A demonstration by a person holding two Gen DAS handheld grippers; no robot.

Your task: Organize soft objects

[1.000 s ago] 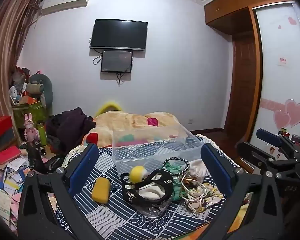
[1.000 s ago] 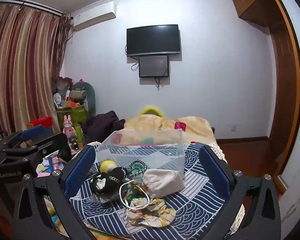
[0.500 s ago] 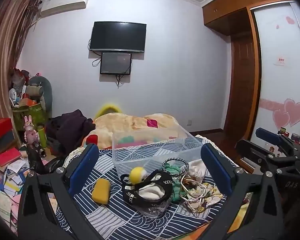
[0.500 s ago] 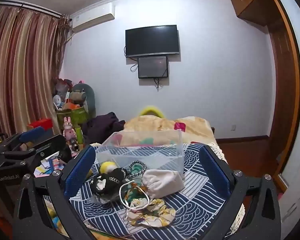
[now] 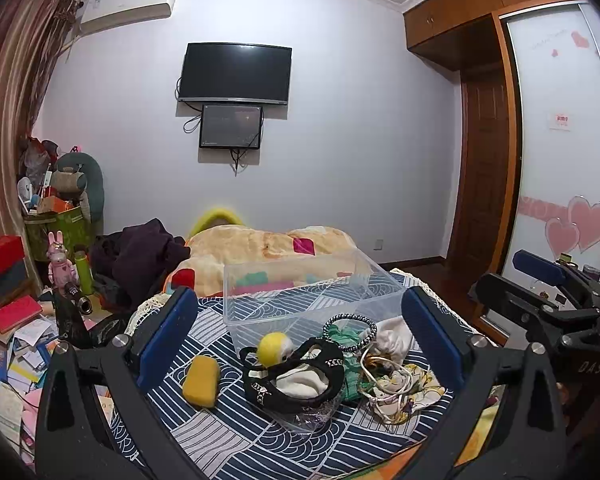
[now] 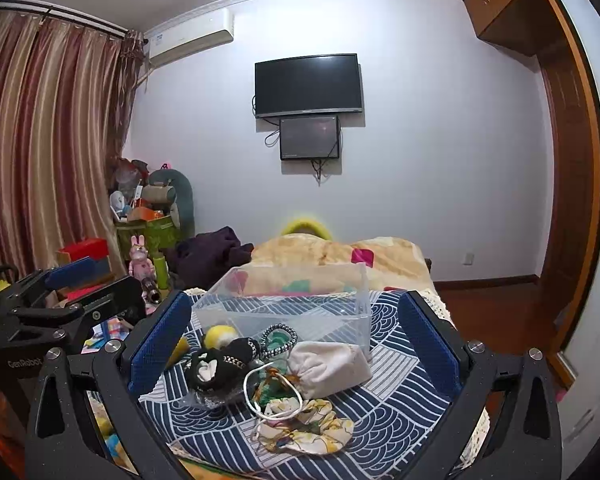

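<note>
- A bedroom with a pale wall fills both views; a television point(image 5: 235, 73) hangs at upper centre with a smaller screen point(image 5: 231, 126) just below it, and striped curtains point(image 6: 48, 140) cover the left of the right wrist view.
- At lower centre, a bed carries a blue patterned cloth point(image 5: 228, 432); an orange blanket point(image 5: 260, 246) lies bunched behind it, and a dark heap of clothes point(image 5: 140, 256) sits to its left.
- A clear plastic box point(image 5: 300, 292) stands open on the cloth, at the middle of the frame.
- The soft things lie in a loose pile just in front of the box: a yellow sponge point(image 5: 201, 380) apart at the left, a yellow ball point(image 5: 274, 347), a black pouch point(image 5: 296, 376) with white cloth inside, a beaded ring point(image 5: 350, 332) over green fabric, a white drawstring bag point(image 6: 330, 364), a white cord point(image 6: 274, 394) and a flowered scrunchie point(image 6: 306, 428).
- The left gripper point(image 5: 300, 344) hangs above the near edge of the pile, its blue fingers point(image 5: 168, 336) spread wide and holding nothing.
- The right gripper point(image 6: 296, 344) is likewise spread wide and bare, its pads point(image 6: 428, 344) framing the pile.
- Each gripper shows at the edge of the other's view, well apart.
- Books, papers and a pink rabbit figure point(image 5: 60, 260) clutter the floor at lower left; a wooden door point(image 5: 480, 176) stands at the right.
</note>
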